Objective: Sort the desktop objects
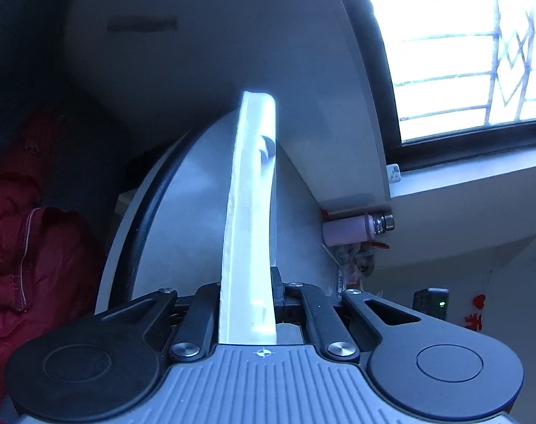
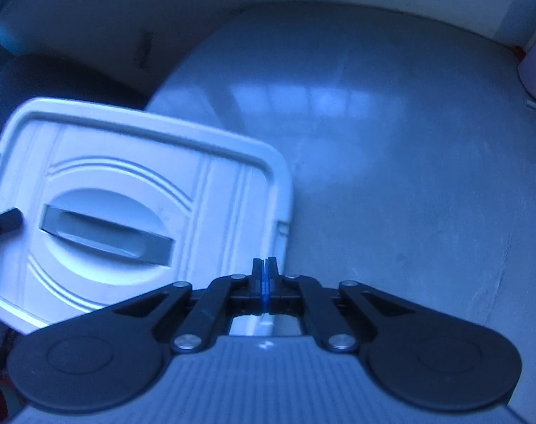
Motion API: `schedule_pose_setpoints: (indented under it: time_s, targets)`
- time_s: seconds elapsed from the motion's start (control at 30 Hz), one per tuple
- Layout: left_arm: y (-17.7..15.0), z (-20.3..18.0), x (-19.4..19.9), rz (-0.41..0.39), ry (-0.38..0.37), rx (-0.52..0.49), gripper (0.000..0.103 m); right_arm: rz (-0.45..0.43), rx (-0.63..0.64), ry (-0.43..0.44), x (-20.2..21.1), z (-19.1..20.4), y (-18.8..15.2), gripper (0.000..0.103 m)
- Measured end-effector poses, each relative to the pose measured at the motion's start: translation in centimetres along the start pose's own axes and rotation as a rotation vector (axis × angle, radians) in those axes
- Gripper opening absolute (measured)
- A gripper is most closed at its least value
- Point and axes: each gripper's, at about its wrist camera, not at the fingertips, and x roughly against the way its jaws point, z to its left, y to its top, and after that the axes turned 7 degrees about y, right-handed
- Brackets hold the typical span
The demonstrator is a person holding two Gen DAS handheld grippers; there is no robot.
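Over the grey table (image 2: pixel 391 176), both grippers met 1 white lid (image 2: pixel 133 205).
Left gripper (image 1: pixel 248 282) clamped its edge, fingertips hidden; right gripper (image 2: pixel 264 268) fingers pressed together beside it.

Lid (image 2: pixel 137 208) crowds left; table (image 2: pixel 391 176) seemingly open.

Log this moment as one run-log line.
left gripper: shut on white lid, edge-on | right gripper: shut, empty | table: grey

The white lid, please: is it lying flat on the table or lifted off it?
Lifted. The left gripper clamps the white lid edge-on, and the right view shows it overhanging the table edge.
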Motion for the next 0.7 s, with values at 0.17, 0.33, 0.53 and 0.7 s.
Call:
schedule_pose_setpoints:
  time_s: [0.17, 0.33, 0.53, 0.7]
  targets:
    - [0.0, 0.4, 0.1, 0.008, 0.027, -0.009, 0.007, 0.084, -0.094, 0.015, -3.0, -2.5, 0.2, 0.006]
    - [0.3, 1.1, 0.0, 0.006, 0.028, 0.009, 0.008, 0.129, -0.116, 0.056, -5.3, -2.7, 0.7, 0.027]
    - [0.4, 1.8, -0.2, 0.005, 0.030, 0.028, 0.008, 0.117, -0.118, 0.056, -6.0, -3.6, 1.8, 0.036]
    - [0.6, 2.6, -0.5, 0.008, 0.034, 0.052, 0.008, 0.098, -0.154, 0.129, -6.5, -4.5, 2.3, 0.036]
